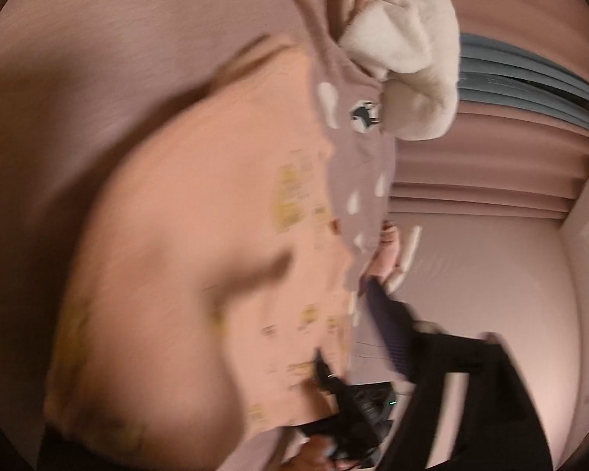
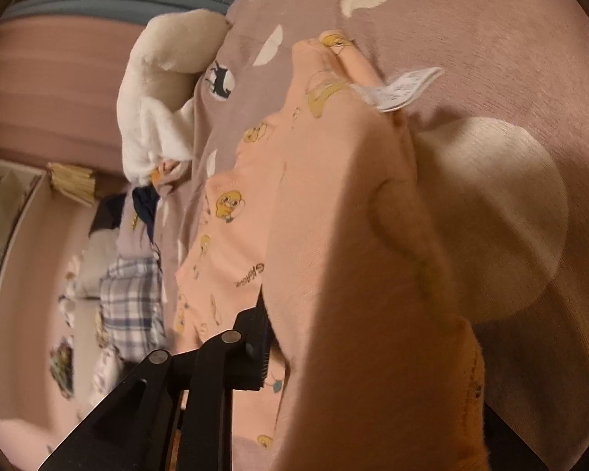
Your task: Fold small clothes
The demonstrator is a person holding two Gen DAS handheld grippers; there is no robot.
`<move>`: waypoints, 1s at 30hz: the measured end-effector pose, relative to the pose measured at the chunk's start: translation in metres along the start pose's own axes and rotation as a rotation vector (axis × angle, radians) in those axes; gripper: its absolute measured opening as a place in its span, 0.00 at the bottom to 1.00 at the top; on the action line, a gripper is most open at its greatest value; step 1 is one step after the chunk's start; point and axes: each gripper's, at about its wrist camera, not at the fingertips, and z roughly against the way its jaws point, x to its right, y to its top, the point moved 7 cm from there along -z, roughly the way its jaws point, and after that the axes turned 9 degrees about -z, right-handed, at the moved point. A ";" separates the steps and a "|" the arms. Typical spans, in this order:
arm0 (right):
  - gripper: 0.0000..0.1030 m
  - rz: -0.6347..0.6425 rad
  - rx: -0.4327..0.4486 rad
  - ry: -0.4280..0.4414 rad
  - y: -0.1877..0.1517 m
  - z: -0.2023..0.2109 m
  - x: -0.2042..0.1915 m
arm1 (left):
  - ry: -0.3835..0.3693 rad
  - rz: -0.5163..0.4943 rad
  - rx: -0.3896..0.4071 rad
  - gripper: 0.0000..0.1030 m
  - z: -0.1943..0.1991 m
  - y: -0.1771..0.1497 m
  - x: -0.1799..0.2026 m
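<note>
A small peach garment with yellow chick prints (image 2: 333,235) hangs close in front of both cameras; it fills the blurred left wrist view (image 1: 184,235). Its white care label (image 2: 404,86) sticks out near the top. My right gripper (image 2: 271,337) is shut on the peach garment's edge; one black finger (image 2: 251,349) shows, the other is hidden by cloth. The right gripper also shows in the left wrist view (image 1: 326,376), pinching the garment's lower edge. My left gripper's own fingers are hidden behind the cloth.
A mauve sheet with white patches (image 2: 491,39) lies behind the garment. A cream fleece item (image 2: 157,90) (image 1: 412,59) lies on it. A plaid cloth (image 2: 133,302) and several other clothes lie further off. Pink curtains (image 1: 510,157) hang behind.
</note>
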 end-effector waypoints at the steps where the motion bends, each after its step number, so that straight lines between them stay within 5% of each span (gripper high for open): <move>1: 0.23 0.013 -0.006 -0.003 -0.001 -0.001 -0.002 | 0.010 -0.006 -0.017 0.91 -0.005 0.004 0.004; 4: 0.24 0.039 -0.019 -0.005 -0.001 -0.002 -0.003 | 0.104 -0.058 -0.047 0.90 -0.016 0.018 0.007; 8: 0.24 0.071 -0.033 0.013 0.000 -0.004 -0.003 | 0.131 -0.050 0.079 0.82 -0.015 0.036 0.001; 9: 0.24 0.076 -0.031 0.014 0.000 -0.005 -0.003 | 0.147 -0.054 0.094 0.69 -0.019 0.043 0.001; 10: 0.24 0.086 -0.027 0.010 -0.001 -0.005 -0.003 | 0.180 -0.075 0.091 0.41 -0.021 0.044 -0.002; 12: 0.12 0.148 0.002 -0.045 0.000 -0.010 -0.004 | 0.263 -0.133 0.070 0.20 -0.030 0.046 -0.014; 14: 0.08 0.154 0.007 -0.050 0.000 -0.012 -0.004 | 0.222 -0.155 0.090 0.18 -0.023 0.043 -0.016; 19: 0.08 0.148 -0.006 -0.055 0.001 -0.009 -0.007 | 0.241 -0.142 0.119 0.16 -0.006 0.029 -0.010; 24: 0.08 0.114 -0.034 0.035 0.000 0.009 -0.007 | 0.287 -0.227 0.123 0.16 0.010 0.003 0.002; 30: 0.08 0.161 -0.060 0.042 -0.017 0.029 -0.011 | 0.257 -0.205 0.127 0.16 0.045 -0.038 -0.005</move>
